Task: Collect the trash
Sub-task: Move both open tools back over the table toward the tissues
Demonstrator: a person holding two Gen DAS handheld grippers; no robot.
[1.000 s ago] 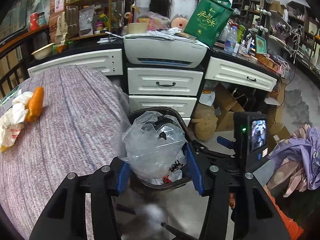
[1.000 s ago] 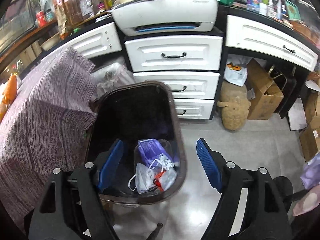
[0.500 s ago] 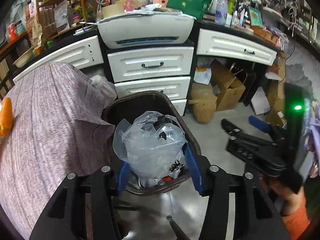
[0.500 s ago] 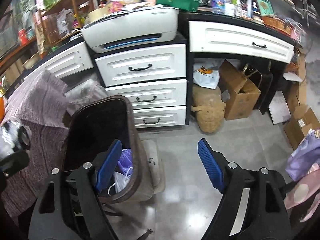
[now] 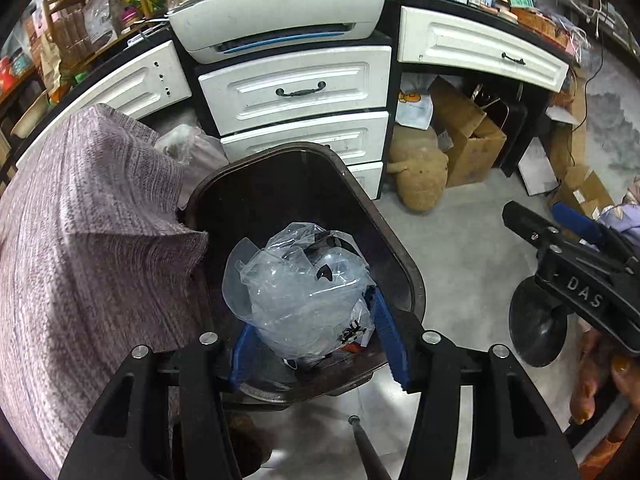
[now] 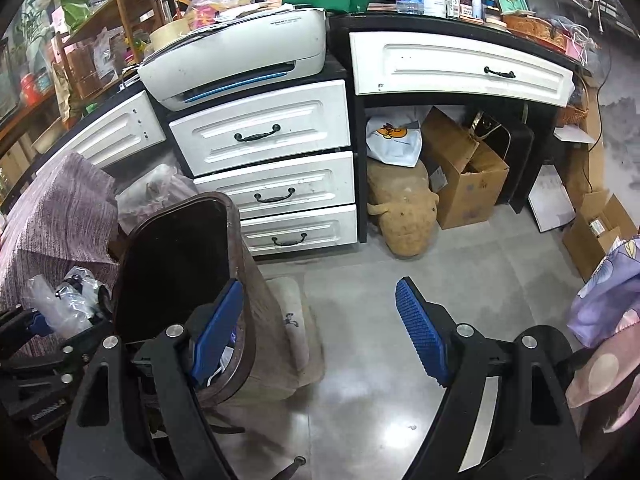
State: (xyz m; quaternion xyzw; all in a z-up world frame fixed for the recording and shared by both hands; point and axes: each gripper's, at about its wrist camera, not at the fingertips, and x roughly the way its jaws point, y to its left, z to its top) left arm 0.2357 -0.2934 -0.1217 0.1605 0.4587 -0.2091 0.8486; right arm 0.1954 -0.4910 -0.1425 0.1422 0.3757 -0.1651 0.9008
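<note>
My left gripper [image 5: 316, 344] is shut on a crumpled clear plastic bag [image 5: 296, 288] and holds it over the open mouth of the dark brown trash bin [image 5: 396, 264]. Other trash lies at the bin's bottom, mostly hidden by the bag. In the right wrist view the same bin [image 6: 248, 264] stands at lower left, and the left gripper with the clear bag [image 6: 64, 300] shows at the far left edge. My right gripper [image 6: 320, 328] is open and empty above the grey floor, to the right of the bin. It also shows in the left wrist view [image 5: 568, 232].
A table under a purple-grey cloth [image 5: 80, 248] stands left of the bin. White drawers [image 6: 264, 136] with a printer [image 6: 240, 60] on top stand behind. A brown stuffed toy [image 6: 404, 212] and cardboard boxes [image 6: 464, 176] sit under the desk. A small mat [image 6: 296, 332] lies beside the bin.
My left gripper has moved forward with the bag, over the bin's opening. My right gripper has drawn away from the bin to the right, over the floor.
</note>
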